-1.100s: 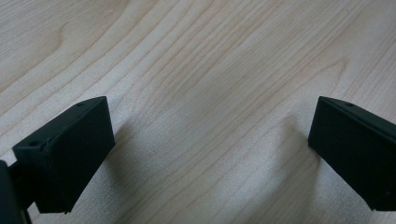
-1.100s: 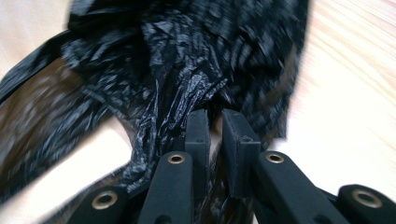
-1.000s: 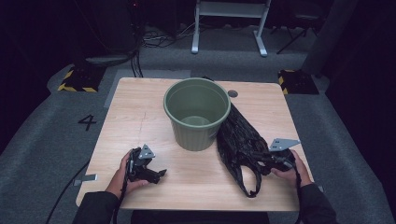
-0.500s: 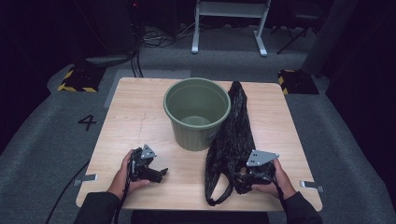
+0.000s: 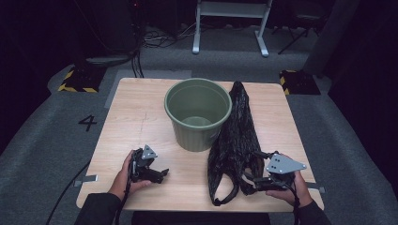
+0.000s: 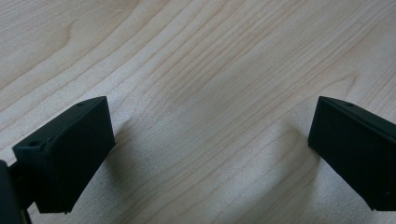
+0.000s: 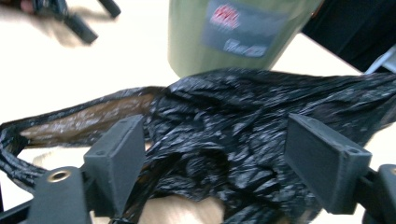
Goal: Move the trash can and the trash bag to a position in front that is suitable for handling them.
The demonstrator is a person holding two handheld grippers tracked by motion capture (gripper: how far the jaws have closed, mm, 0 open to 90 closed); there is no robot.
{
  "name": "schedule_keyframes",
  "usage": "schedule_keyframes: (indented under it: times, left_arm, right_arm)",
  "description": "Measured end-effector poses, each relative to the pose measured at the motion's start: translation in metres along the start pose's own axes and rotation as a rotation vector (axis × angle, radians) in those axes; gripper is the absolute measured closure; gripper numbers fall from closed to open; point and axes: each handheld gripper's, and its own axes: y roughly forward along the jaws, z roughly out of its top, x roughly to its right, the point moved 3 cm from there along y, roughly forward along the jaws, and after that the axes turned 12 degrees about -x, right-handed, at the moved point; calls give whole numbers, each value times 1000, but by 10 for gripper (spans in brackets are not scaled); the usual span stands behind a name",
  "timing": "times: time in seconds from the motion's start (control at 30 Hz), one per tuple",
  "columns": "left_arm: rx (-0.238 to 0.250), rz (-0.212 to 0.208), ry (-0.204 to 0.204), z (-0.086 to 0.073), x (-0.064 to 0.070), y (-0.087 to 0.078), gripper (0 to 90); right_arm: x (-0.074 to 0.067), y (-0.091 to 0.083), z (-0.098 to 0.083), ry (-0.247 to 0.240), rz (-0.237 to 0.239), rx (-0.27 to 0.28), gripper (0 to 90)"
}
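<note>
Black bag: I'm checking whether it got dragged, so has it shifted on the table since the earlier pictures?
Yes. The black bag swung its near end left, toward the green bucket.

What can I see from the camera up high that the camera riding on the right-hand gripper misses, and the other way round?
The high view takes in the whole wooden table, the open top and inside of the green bucket, the full length of the black plastic bag, both hands, and the floor around.

The right gripper view gives a close look along the right gripper: its jaws stand wide apart over the crumpled bag, nothing pinched. It also shows a label on the bucket's side.

Both show the bucket, the bag beside it, the tabletop and the left gripper.
</note>
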Motion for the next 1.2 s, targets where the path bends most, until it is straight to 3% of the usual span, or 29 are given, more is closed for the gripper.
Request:
schedule_keyframes:
  times: [0.07, 0.23, 0.3, 0.53, 0.57, 0.63, 0.7, 0.8, 0.87, 0.97, 1.07, 1.13, 1.17, 1.2]
  left_arm:
    - [0, 0, 0, 0, 0, 0, 4]
    - [-1, 0, -1, 0, 0, 0, 4]
    - [0, 0, 0, 0, 0, 0, 4]
    - [2, -1, 4, 0, 0, 0, 4]
    - [1, 0, 5, 0, 0, 0, 4]
    - [1, 0, 6, 0, 0, 0, 4]
    - [1, -4, 8, 0, -1, 0, 4]
    - [2, -8, 9, 1, -1, 1, 4]
    - [0, -7, 12, 1, -1, 0, 4]
    - [-14, -8, 27, 2, -3, 0, 5]
    - [-6, 11, -11, 4, -4, -1, 38]
    - [18, 10, -36, 7, -7, -4, 227]
    - [26, 4, -44, 9, -9, -6, 246]
    - [34, 1, -48, 11, -10, -9, 177]
  right_arm:
    - [8, -10, -1, 33, -3, 52, 249]
    - [24, -17, -5, 65, -57, 79, 344]
    - [36, -14, -12, 100, -92, 62, 396]
    - [56, 3, -28, 156, -104, 7, 441]
    - [63, 12, -33, 172, -92, -25, 467]
    - [65, 17, -36, 188, -80, -37, 479]
    - [69, 36, -43, 204, -27, -93, 530]
    - [67, 52, -45, 199, 44, -120, 583]
    - [65, 56, -44, 193, 59, -124, 593]
    - [55, 70, -38, 154, 113, -139, 613]
    - [43, 82, -27, 131, 161, -135, 615]
    - [32, 93, -16, 95, 171, -148, 590]
    - [29, 96, -13, 85, 174, -151, 581]
    - [24, 99, -8, 75, 176, -154, 577]
